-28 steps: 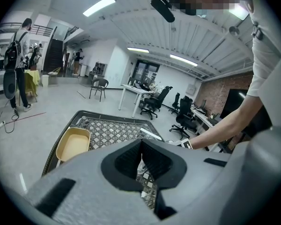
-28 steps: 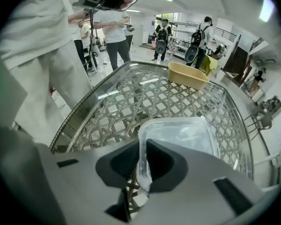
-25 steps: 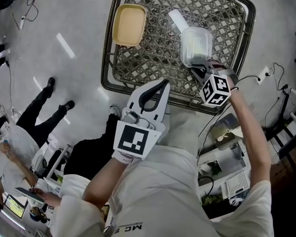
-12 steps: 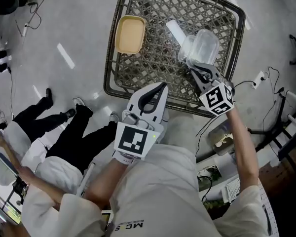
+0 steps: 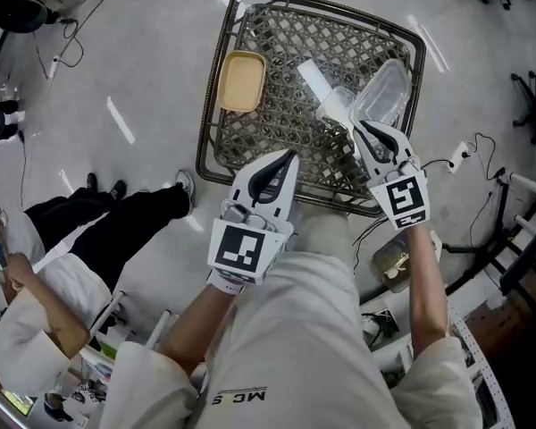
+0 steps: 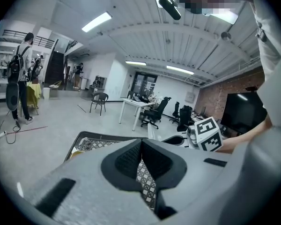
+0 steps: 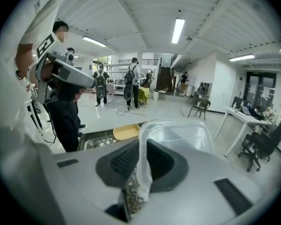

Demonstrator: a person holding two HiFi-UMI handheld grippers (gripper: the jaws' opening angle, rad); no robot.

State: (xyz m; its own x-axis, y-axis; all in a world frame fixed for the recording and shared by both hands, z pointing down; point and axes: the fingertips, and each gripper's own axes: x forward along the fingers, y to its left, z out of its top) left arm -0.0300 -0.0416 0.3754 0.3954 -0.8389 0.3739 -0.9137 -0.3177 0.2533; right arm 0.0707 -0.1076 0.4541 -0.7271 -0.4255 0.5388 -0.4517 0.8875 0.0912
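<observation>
1. You are in a big open hall with a polished pale floor. The lattice-topped table (image 5: 216, 141) stands on it and serves as the landmark for everything below. Other people stand off the table's left side.
2. Your right gripper (image 5: 368, 130) is clamped on the near rim of the clear plastic container (image 5: 384, 89). The right gripper view shows the thin wall pinched between the pads, with the rest of the container rising beyond them.
3. The container is over the table's right edge and tilted up on its side. It looks lifted clear of the table top rather than resting on it.
4. Your left gripper (image 5: 284, 157) hangs over the table's near edge with its jaws closed together on nothing. Its own view shows only the table's lattice through the gap behind the tips.
5. A yellow tray (image 5: 242, 80) sits on the table near its left edge. A pale flat strip (image 5: 314, 77) lies toward the table's middle, just left of the container.
6. The step in hand, as I judge it, is carrying the container by a one-sided rim grip. That thin wall is likely to flex, so any move calls for a steady squeeze and a slow wrist, and for keeping the container clear of the strip.
</observation>
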